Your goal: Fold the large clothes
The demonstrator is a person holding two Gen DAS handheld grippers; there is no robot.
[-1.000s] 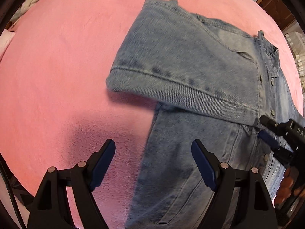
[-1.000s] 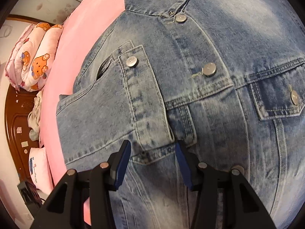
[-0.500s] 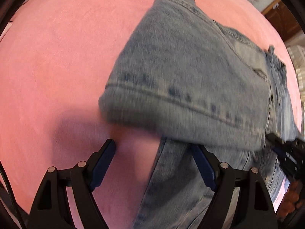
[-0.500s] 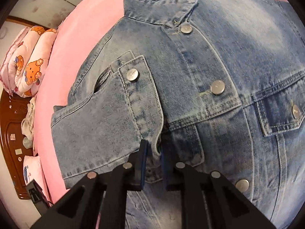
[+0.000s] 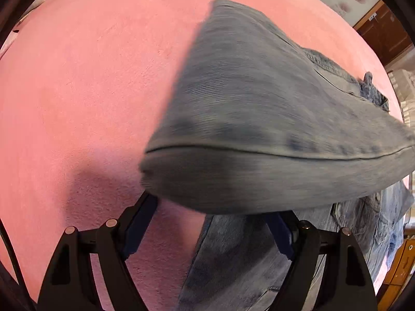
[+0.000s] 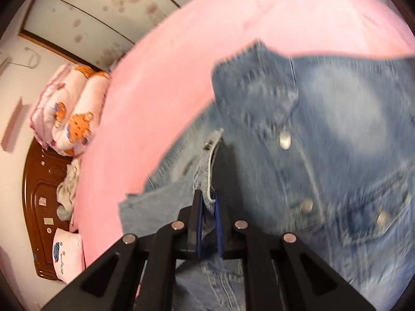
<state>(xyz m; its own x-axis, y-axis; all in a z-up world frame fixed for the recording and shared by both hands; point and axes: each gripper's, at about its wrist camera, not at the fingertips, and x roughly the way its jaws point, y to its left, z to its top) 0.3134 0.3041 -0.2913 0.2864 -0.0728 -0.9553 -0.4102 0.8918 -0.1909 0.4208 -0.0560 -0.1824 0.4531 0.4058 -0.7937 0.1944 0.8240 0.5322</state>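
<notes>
A blue denim jacket (image 6: pixel 337 129) lies front up on the pink bedspread (image 6: pixel 181 64). My right gripper (image 6: pixel 207 199) has its jaws closing, and the pads press on the sleeve cuff (image 6: pixel 210 171), which is raised off the jacket. In the left wrist view the lifted sleeve (image 5: pixel 259 116) hangs blurred across the picture and covers the tips of my left gripper (image 5: pixel 211 207). That gripper is open, wide apart, over the jacket's side edge (image 5: pixel 233 259) and the bedspread (image 5: pixel 90 90), with nothing gripped.
A rolled quilt with bear print (image 6: pixel 72 108), a dark wooden headboard (image 6: pixel 41 181) and a small pillow (image 6: pixel 64 254) lie left of the bed. A wooden door (image 5: pixel 384 33) and wooden furniture (image 5: pixel 399 264) stand beyond the bed's right side.
My right gripper has shut on the sleeve cuff and lifted it off the jacket. In the left wrist view the sleeve has risen and now covers the left fingertips.
</notes>
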